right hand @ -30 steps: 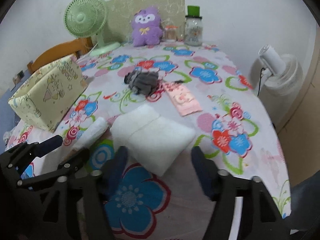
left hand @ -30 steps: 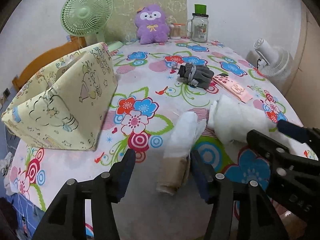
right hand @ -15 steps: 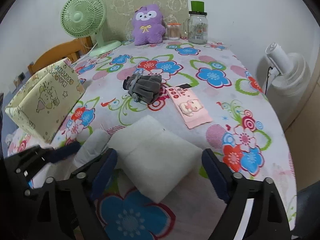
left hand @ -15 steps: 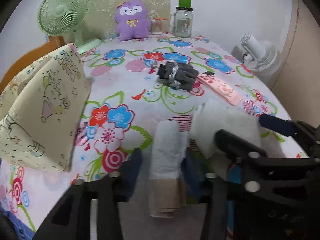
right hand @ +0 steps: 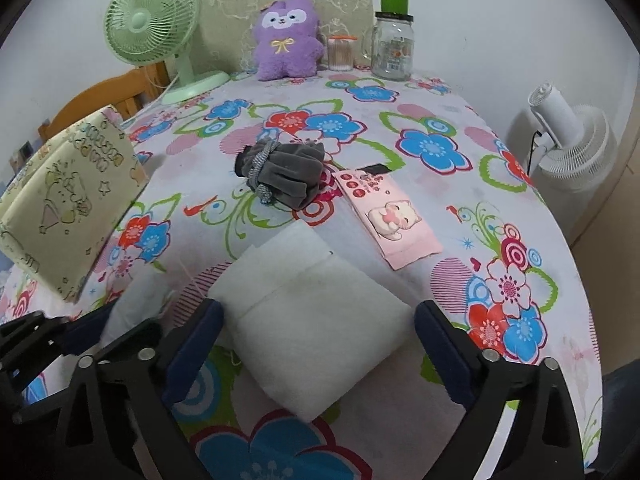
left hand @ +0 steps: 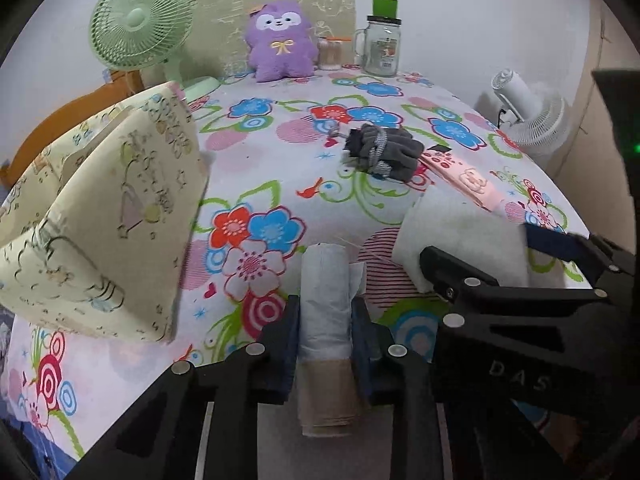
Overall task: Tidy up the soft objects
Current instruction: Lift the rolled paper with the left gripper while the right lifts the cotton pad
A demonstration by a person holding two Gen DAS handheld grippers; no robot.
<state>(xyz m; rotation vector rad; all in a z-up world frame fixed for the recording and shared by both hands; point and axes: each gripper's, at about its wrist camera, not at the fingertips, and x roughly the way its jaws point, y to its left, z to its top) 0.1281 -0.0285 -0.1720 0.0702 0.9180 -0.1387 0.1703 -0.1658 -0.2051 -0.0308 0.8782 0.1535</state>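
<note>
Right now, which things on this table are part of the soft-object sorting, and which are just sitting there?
Job items: rolled white cloth, white pad, grey gloves, pink pack, yellow fabric box.

Lying about: purple plush, green fan, glass jar, swab pot.

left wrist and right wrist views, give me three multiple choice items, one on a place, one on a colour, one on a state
1. Where does the plush toy sit?
A. at the table's far edge, between the green fan and the glass jar
B. inside the yellow storage box
C. on the white pad

2. What colour are the gloves?
A. pink
B. grey
C. green

3. How is the left tool?
A. wide open over bare cloth
B. closed on the rolled white cloth
C. holding the jar

Answers: 1 A, it stands by the back wall between those two. 2 B, dark grey knit. 3 B, both fingers press the roll's sides.
</note>
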